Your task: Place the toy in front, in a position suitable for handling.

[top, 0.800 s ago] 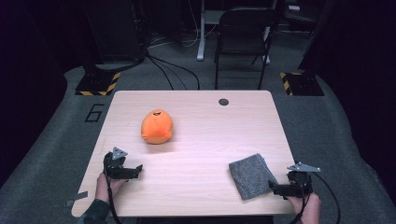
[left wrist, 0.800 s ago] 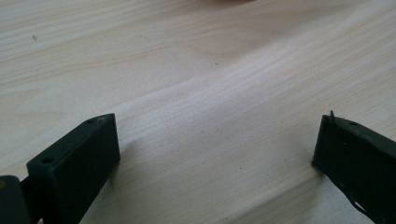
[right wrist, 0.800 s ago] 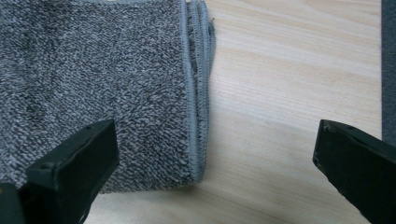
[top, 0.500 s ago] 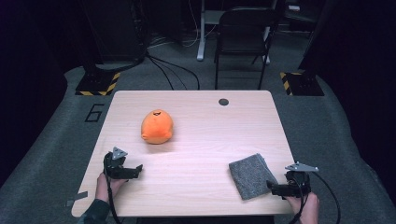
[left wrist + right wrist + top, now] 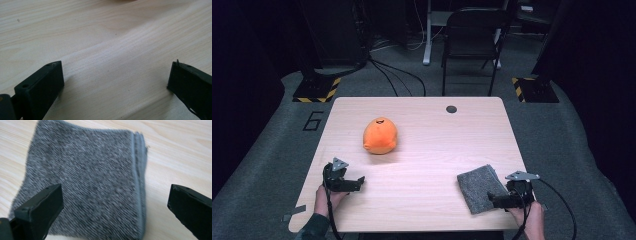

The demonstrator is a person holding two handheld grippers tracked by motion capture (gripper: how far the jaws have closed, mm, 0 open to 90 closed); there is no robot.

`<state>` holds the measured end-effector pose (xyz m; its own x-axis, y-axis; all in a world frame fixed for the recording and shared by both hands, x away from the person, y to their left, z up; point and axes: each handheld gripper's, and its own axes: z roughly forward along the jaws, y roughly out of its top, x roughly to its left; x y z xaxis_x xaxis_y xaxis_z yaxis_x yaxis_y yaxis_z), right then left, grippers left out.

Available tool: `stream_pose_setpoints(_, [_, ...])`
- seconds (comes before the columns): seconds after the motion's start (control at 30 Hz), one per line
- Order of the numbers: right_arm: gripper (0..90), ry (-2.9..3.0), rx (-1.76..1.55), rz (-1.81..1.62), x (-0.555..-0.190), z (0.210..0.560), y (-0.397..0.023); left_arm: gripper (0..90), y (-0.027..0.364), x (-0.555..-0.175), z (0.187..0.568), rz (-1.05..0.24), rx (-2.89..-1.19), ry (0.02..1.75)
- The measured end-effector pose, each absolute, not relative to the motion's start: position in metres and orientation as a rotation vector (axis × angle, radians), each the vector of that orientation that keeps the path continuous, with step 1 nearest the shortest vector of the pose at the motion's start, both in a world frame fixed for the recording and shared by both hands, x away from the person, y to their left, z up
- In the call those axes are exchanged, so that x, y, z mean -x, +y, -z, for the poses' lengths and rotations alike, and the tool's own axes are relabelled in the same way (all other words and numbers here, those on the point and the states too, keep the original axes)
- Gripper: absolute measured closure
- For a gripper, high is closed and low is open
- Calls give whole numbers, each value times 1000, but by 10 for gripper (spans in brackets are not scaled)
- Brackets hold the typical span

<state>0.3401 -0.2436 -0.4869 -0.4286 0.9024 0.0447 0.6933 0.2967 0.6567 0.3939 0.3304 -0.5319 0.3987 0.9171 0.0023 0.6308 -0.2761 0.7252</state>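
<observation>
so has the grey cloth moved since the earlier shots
No. The grey cloth lies at the same spot near the table's right front edge, just as far from the orange plush toy.

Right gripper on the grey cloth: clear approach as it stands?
Probably yes. The right gripper sits at the grey cloth's near edge, jaws wide open, with the cloth lying flat ahead of them and nothing between.
</observation>
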Motion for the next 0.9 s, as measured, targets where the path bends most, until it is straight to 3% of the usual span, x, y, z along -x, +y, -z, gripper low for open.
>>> stream_pose_setpoints(0.47, [0, 2321, -1319, -856, -356, 488, -205, 2, 330, -394, 532, -569, -2010, 1319])
stream_pose_setpoints(0.9, [5, 2368, -1308, -810, -370, 499, -196, 2, 330, -394, 532, -568, -2012, 1320])
